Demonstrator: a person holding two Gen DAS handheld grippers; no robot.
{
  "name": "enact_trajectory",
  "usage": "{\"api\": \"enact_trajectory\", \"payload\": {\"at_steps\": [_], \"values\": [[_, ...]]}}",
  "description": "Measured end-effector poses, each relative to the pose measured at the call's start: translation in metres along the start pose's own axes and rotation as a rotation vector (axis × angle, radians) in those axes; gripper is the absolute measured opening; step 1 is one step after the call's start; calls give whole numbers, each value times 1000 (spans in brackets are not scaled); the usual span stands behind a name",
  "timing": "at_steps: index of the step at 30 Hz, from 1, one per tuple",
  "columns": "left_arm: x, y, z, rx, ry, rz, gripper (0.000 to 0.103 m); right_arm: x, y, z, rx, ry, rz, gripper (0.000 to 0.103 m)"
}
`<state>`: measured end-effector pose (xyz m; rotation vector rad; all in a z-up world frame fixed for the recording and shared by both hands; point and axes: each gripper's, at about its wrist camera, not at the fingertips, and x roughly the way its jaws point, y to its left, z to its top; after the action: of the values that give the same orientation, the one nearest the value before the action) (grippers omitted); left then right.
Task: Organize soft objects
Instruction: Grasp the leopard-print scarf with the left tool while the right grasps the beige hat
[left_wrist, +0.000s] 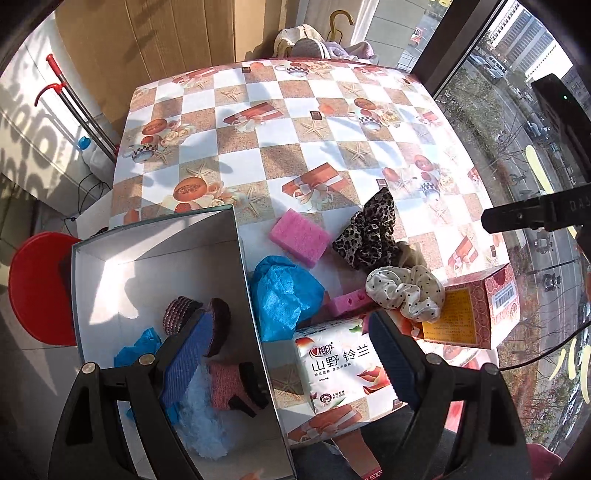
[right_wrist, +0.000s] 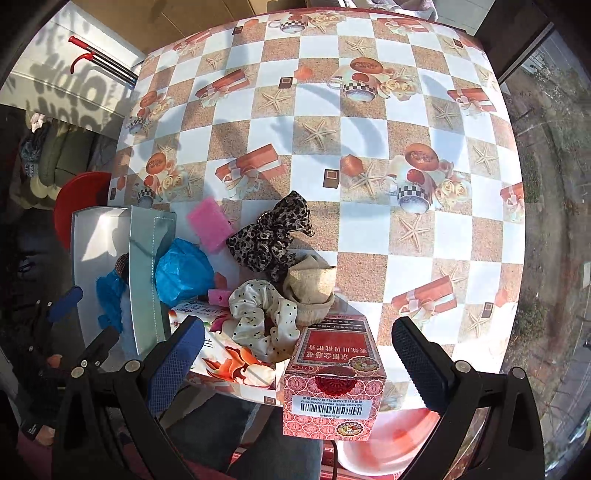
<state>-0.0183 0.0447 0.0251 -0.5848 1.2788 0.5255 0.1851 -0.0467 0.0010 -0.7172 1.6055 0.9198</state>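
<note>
1. The left gripper points steeply down with its fingers spread wide and nothing between the pads, straddling the open box wall and the tissue pack.
2. The right gripper also points down, fingers fully spread and empty, above the red carton, which lies with its long axis toward the camera.
3. The polka-dot scrunchie rests on the tissue pack, touching the carton.
4. The leopard scrunchie lies on the table behind it.

The table wears a checkered cloth printed with starfish, gift boxes and cups; ahead of the left jaws lie a pink sponge, a leopard scrunchie and a blue crumpled bag; between them a tissue pack; an open box stands under their left finger; a red carton lies between the right jaws.
</note>
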Motion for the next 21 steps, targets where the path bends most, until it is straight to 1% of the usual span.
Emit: {"api": "enact_trajectory", "payload": {"at_steps": [2,4,9,11,12,14,18,21], "values": [[13,-9,16,-14,43,-32,89,20,-13,7,-13,57,2,102],[25,-19,31,-6,68,-35,89,44,-22,12,-35,122,2,102],[60,-46,60,97,129,20,89,97,-26,30,-117,263,9,102],[78,-54,65,152,162,64,89,114,-25,39,-138,298,30,102],[86,-56,65,179,173,97,89,122,-25,43,-144,323,51,102],[98,-56,65,202,192,143,89,141,-23,49,-153,381,88,102],[112,-49,69,166,239,126,89,171,-16,52,-221,457,60,102],[123,-57,74,198,259,128,89,185,-22,52,-241,480,0,102]]}}
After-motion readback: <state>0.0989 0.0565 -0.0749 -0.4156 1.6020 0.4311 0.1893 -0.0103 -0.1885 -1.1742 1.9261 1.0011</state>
